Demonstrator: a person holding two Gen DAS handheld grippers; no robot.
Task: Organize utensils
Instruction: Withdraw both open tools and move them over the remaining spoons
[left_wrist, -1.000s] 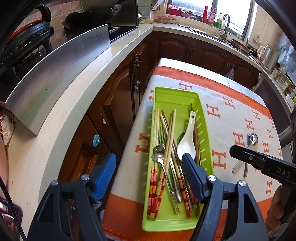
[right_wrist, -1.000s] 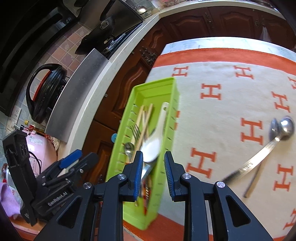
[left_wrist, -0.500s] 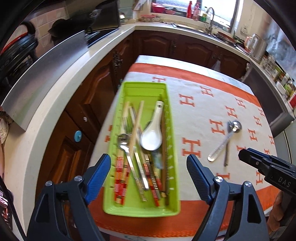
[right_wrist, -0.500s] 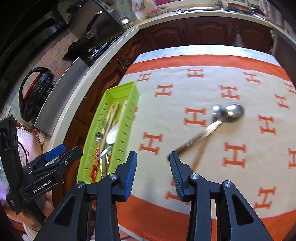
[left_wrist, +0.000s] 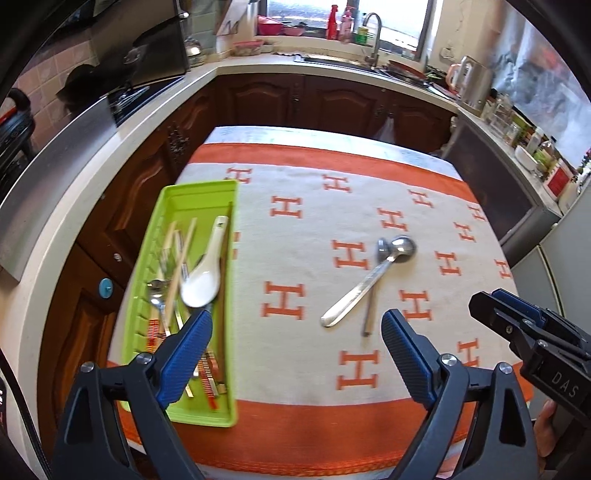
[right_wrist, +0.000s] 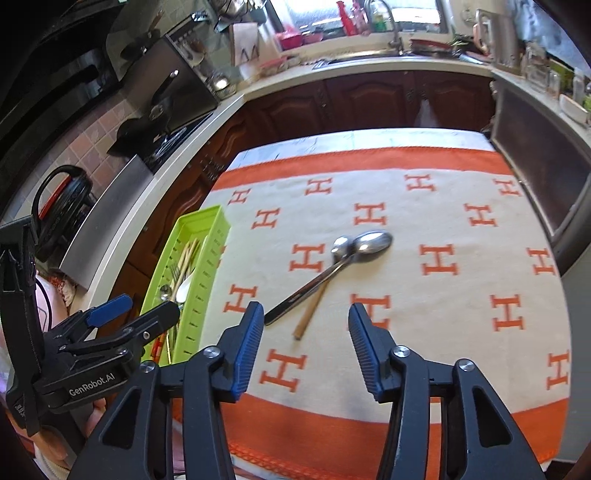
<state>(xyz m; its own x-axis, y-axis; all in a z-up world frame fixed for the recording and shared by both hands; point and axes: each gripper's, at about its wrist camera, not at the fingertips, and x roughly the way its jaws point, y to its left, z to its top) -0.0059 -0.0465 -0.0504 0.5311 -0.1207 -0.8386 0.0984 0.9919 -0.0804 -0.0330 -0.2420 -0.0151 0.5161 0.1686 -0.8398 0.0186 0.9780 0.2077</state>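
Spoons, two of them (left_wrist: 369, 280), lie crossed on the table ahead of the empty, widening left tongs (left_wrist: 295, 343), the green tray (left_wrist: 159, 229) left. In the right view, the right tongs (right_wrist: 306, 347), empty and opening, face the stiff, probably slippery handles (right_wrist: 306, 295); grip mid-handle.

Tray (left_wrist: 192, 192) sits on the cloth (left_wrist: 314, 229) at the table's left edge, long side running front to back. In the tray: ceramic spoon (left_wrist: 203, 275) toward its right wall, chopsticks (left_wrist: 181, 258) and a metal spoon (left_wrist: 157, 291) to its left, all lengthwise. Two spoons (right_wrist: 364, 243) lie on the cloth mid-table, well right of the tray, bowls touching at the far end, handles crossing and spreading toward the front. Counter (left_wrist: 122, 133) runs along the left and behind the table; sink tap (left_wrist: 375, 37) at the back
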